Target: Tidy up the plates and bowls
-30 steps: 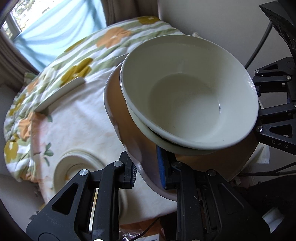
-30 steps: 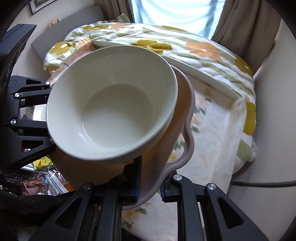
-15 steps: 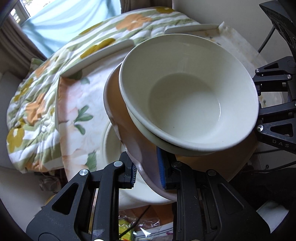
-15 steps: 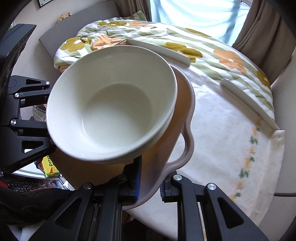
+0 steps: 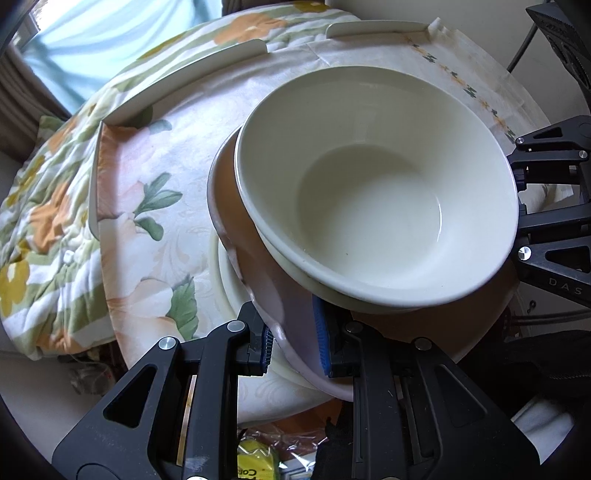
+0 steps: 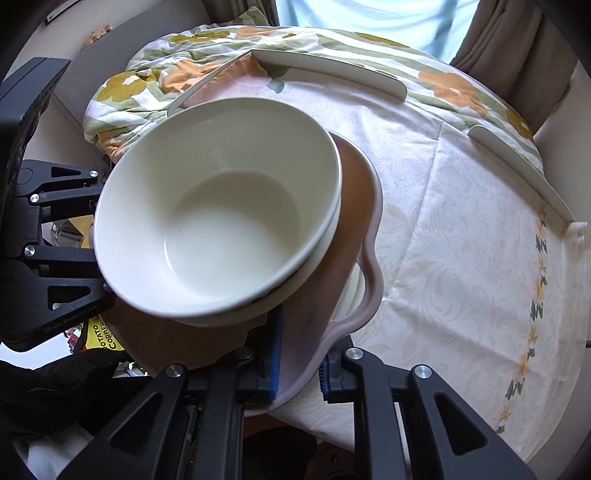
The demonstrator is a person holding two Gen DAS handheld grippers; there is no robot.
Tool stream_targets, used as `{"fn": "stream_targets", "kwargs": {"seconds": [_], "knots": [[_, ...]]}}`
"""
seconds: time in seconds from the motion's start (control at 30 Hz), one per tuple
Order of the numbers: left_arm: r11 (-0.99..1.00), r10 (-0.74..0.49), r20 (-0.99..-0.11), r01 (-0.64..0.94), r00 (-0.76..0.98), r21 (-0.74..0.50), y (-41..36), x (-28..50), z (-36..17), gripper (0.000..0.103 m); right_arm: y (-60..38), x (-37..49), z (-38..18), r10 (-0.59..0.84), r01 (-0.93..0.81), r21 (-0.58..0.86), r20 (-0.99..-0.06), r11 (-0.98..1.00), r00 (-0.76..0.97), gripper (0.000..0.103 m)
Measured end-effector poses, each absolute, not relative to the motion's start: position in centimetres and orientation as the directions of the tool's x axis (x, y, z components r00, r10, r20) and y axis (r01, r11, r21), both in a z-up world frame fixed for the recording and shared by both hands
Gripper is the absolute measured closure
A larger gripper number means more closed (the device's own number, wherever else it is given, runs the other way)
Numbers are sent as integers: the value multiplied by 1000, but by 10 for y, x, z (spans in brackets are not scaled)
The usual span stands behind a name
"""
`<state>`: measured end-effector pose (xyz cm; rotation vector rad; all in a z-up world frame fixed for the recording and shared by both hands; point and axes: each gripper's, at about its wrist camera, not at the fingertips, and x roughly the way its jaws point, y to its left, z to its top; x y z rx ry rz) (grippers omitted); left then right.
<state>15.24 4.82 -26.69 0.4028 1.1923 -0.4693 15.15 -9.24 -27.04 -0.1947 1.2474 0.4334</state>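
A brown plate with a wavy pinkish rim carries a stack of cream bowls. My left gripper is shut on the plate's near rim. My right gripper is shut on the opposite rim. Both hold the plate above a round table with a pale floral cloth. A cream plate lies on the table, mostly hidden under the brown plate; its edge shows in the right wrist view.
White curved guard strips line the table's far edge over a flowered quilt. A window with a blue curtain lies beyond. Yellow packets lie below the table edge.
Both grippers have carried the plate with the bowls further over the table, so more tablecloth and guard strips show. The cream plate on the table has slid under the held plate.
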Motion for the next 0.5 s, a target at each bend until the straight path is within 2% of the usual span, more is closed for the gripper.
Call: {"fn": "stream_targets", "kwargs": {"seconds": [0.27,0.5], "knots": [[830,-145,-942,556,304,51,52,155,-269,86,-94,152,-273,206,-391,91,-942,916,265,88],[826,-109,-948,558,301,82,49,158,-268,86,-95,156,-275,217,-353,125,-947,927,235,88]]}}
